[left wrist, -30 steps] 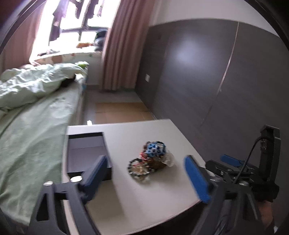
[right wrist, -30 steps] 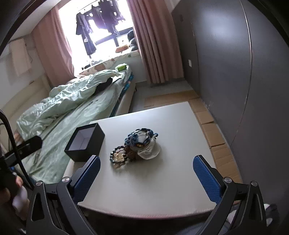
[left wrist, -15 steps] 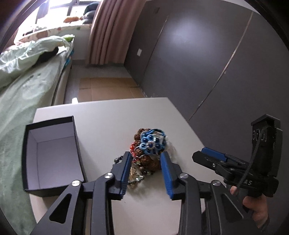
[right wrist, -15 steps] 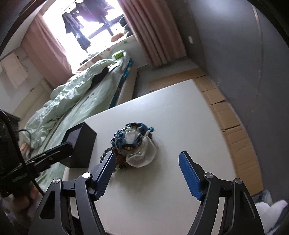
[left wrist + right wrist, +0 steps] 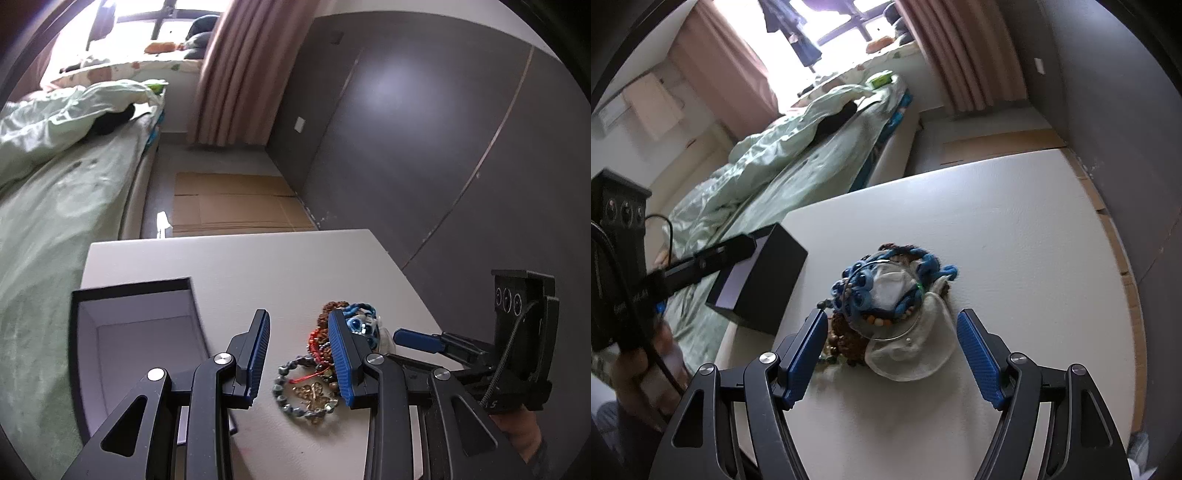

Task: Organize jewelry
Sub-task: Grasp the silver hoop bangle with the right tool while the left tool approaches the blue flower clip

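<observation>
In a bedroom with a green-quilted bed (image 5: 55,192) and pink curtains (image 5: 236,74), I am hovering my left gripper (image 5: 297,354) low over the white table (image 5: 229,262), its 2 blue-padded jaws standing narrowly apart with nothing between them, just left of the jewelry pile (image 5: 332,354), whose grey bead bracelet (image 5: 291,391) is lying nearest me. The open black box (image 5: 133,354) is sitting just left of that gripper. I am holding my right gripper (image 5: 894,354) with jaws parted wide around the near edge of the pile (image 5: 886,295), its blue woven piece (image 5: 857,284) resting on a clear pouch (image 5: 916,350)
</observation>
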A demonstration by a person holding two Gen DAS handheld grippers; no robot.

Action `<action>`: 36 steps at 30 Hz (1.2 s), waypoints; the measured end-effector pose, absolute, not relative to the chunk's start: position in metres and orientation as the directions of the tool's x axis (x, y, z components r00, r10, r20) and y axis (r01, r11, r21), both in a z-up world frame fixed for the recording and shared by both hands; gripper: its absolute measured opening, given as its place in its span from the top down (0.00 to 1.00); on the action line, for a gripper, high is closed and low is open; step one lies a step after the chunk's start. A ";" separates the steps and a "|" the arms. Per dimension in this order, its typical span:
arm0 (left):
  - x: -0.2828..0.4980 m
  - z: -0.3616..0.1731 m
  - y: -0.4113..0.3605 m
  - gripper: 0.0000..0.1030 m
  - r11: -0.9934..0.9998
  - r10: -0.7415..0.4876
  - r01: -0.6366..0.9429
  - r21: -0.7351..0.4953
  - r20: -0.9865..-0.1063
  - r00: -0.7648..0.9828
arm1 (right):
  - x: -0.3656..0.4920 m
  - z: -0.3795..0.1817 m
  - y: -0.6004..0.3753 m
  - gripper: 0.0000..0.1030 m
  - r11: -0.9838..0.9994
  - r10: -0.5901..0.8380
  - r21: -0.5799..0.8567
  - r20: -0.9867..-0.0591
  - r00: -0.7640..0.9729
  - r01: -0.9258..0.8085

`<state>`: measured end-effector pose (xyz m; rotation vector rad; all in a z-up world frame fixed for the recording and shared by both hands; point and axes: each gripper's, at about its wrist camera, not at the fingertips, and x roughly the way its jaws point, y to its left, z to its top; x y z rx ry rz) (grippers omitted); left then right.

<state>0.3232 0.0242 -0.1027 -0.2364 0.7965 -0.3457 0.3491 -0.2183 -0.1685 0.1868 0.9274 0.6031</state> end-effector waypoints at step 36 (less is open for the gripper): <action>0.331 -0.118 -0.019 0.33 0.919 -0.394 0.216 -0.331 -0.741 0.543 | 0.351 -0.160 -0.254 0.50 0.780 0.626 0.487 -0.590 0.510 -0.393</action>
